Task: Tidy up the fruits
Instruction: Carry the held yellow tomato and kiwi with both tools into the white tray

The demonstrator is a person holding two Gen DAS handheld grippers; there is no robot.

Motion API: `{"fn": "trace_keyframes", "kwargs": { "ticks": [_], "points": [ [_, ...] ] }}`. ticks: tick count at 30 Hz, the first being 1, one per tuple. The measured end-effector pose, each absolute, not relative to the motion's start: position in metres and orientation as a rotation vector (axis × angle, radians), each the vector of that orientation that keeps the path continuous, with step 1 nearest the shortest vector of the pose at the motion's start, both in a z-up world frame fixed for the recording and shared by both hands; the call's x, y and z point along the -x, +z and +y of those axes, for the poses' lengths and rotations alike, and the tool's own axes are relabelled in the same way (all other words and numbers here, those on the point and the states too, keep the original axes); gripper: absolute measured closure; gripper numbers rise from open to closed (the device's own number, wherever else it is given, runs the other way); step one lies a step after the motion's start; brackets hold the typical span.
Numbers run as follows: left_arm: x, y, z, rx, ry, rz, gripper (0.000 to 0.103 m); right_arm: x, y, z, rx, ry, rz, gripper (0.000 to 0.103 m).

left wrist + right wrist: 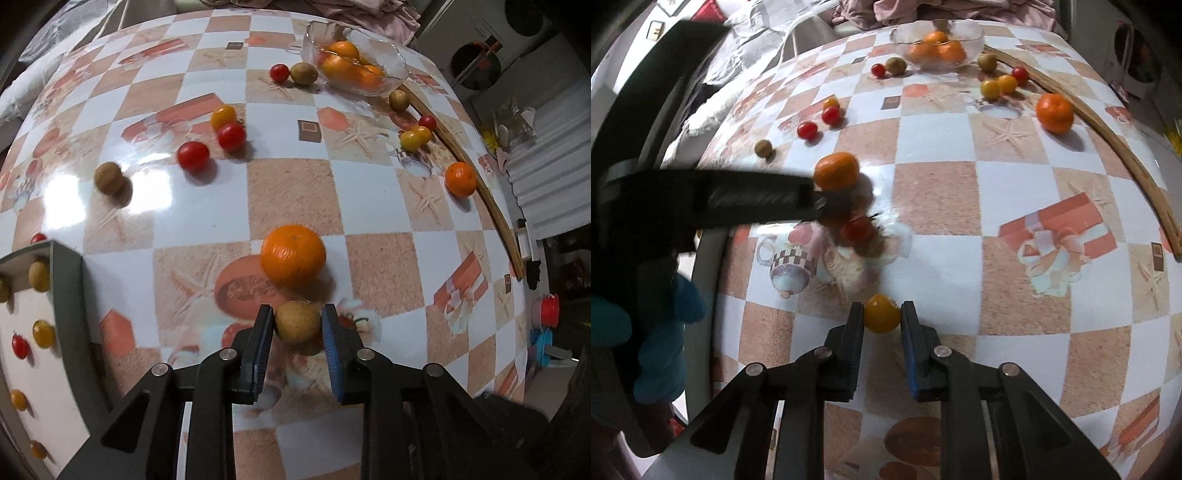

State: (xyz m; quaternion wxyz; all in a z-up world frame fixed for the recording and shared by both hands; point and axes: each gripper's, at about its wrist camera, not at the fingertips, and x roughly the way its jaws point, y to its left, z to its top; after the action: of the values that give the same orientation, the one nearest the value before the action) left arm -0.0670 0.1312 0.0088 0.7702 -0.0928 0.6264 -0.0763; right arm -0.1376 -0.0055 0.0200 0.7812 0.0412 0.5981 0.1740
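- Fruits scattered on checkered desk [291, 192]; some already in containers.
- Left gripper [297, 325] fingers clamp a brown kiwi-like fruit [297, 322], just in front of a big orange [293, 256].
- Right gripper [882, 314] fingers clenched on a yellow tomato [881, 313], low over the desk.
- Glass bowl [391, 74] at far edge holds several oranges [343, 50].
- White tray [70, 332] with dark rim at left holds small brown, yellow and red fruits.
- Loose: red tomatoes [192, 156], yellow tomato [223, 116], brown fruit [108, 178], small orange [460, 179], a yellow-red cluster [416, 136] near the bowl.
- No readable writing; desk cover printed with starfish, gift boxes, cups.
- Wooden strip [491, 206] runs along the right desk edge.
- Crumpled pink cloth [923, 11] behind the desk; blue glove [661, 332] on hand, right wrist view.
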Motion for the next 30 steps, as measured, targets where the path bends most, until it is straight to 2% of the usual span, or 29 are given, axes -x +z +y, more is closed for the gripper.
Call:
{"fn": "trace_keyframes", "kwargs": {
  "ticks": [16,30],
  "points": [
    [0.123,0.052,0.18,0.221,-0.062,1.264,0.075,0.121,0.045,0.012,-0.031,0.404,1.313,0.081],
    [0.182,0.068,0.263,0.314,0.124,1.215,0.075,0.12,0.068,0.103,0.092,0.596,1.286,0.081]
  ]
}}
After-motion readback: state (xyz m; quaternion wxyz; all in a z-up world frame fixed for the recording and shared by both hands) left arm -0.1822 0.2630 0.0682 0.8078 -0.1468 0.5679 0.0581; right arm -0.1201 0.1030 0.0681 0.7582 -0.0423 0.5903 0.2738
